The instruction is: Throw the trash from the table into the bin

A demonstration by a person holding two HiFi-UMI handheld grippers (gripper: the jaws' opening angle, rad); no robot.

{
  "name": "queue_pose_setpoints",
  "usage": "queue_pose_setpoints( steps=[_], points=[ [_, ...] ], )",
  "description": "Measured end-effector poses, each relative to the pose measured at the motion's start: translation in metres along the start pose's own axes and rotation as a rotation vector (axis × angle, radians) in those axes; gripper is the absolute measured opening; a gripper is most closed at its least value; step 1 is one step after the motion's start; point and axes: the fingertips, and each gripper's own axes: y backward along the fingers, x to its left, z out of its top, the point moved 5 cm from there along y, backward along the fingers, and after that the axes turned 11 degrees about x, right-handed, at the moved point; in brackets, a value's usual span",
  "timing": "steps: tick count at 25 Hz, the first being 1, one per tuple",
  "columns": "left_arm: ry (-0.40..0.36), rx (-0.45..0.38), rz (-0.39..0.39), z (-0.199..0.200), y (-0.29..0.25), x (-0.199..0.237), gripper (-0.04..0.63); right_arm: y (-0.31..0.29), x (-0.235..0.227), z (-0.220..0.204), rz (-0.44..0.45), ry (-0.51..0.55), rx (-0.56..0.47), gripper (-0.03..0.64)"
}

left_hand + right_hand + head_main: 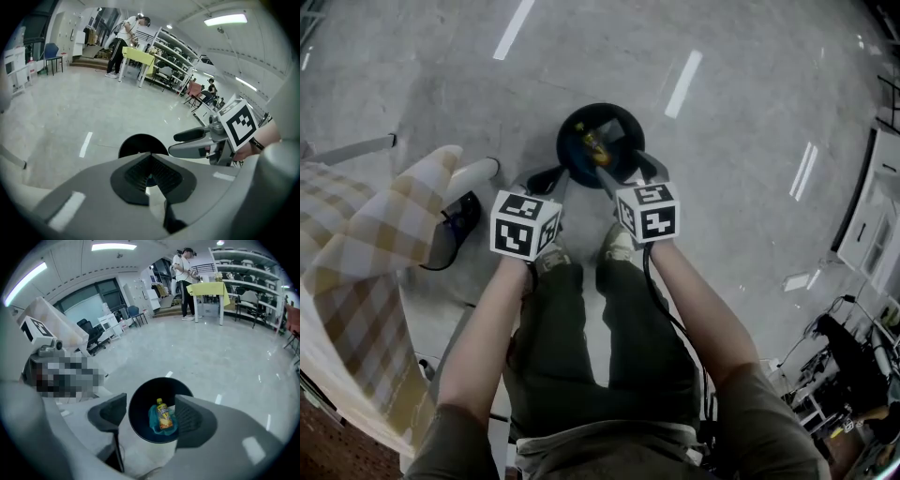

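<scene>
Black and round, the bin (pixel 567 141) stood on the grey floor (pixel 741 112) straight ahead of both your grippers, just past your shoes (pixel 619 242). You held the right gripper (pixel 150 411) over its near rim with the jaws spread wide and nothing between them. Seen along them, the bin's mouth filled the gap. Down inside lay the trash: a yellow bottle (pixel 163 416) resting on a crumpled blue bag (pixel 153 422), below and a little beyond the right gripper's tips.

Your left gripper (pixel 150 174) sat close beside the right one, on its left, at the bin's near left edge. Its jaws were pressed together on nothing, the ribbed black pads (pixel 136 173) meeting at the tip. From its camera the bin showed as a dark disc just beyond the closed tips. The right gripper's jaws and marker cube (pixel 241 123) stood off to its right at about the same height.

Your table (pixel 366 234), draped in yellow-and-white check, was to the left of the left gripper and behind it, apart from the bin. Far ahead of both grippers a person (pixel 124 40) stood at a yellow bench (pixel 138 54).
</scene>
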Motion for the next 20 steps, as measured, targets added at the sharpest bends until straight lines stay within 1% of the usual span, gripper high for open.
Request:
queue_pose_setpoints(
  steps=[1,2,4,5,6,8,12,16,17,20],
  points=[
    [-0.005,-0.008,0.003,0.006,0.008,-0.003,0.006,0.010,0.001,0.004,-0.006,-0.004,-0.010,0.322],
    [-0.007,-0.019,0.007,0.013,0.017,-0.006,0.006,0.022,0.002,0.009,-0.014,-0.006,-0.023,0.291],
    [-0.013,-0.041,0.016,0.030,0.037,-0.015,0.006,0.052,0.003,0.024,-0.039,-0.006,-0.067,0.174],
    [-0.020,-0.053,0.019,0.040,0.049,-0.020,0.006,0.068,0.004,0.033,-0.054,-0.003,-0.096,0.129],
    [-0.030,-0.065,0.021,0.050,0.061,-0.026,0.006,0.086,0.005,0.042,-0.069,0.003,-0.125,0.098],
    [-0.052,-0.094,0.022,0.072,0.087,-0.041,0.006,0.124,0.010,0.060,-0.092,0.014,-0.180,0.058],
    [-0.091,-0.161,0.014,0.110,0.146,-0.076,0.007,0.205,0.024,0.094,-0.109,0.033,-0.267,0.034],
    [-0.142,-0.226,0.028,0.149,0.223,-0.107,0.006,0.284,0.052,0.133,-0.121,0.080,-0.329,0.017],
    [-0.152,-0.250,0.036,0.161,0.243,-0.115,0.006,0.305,0.058,0.144,-0.122,0.096,-0.351,0.006],
    [-0.173,-0.342,0.057,0.196,0.300,-0.138,0.006,0.368,0.075,0.178,-0.116,0.155,-0.427,0.003]
  ],
)
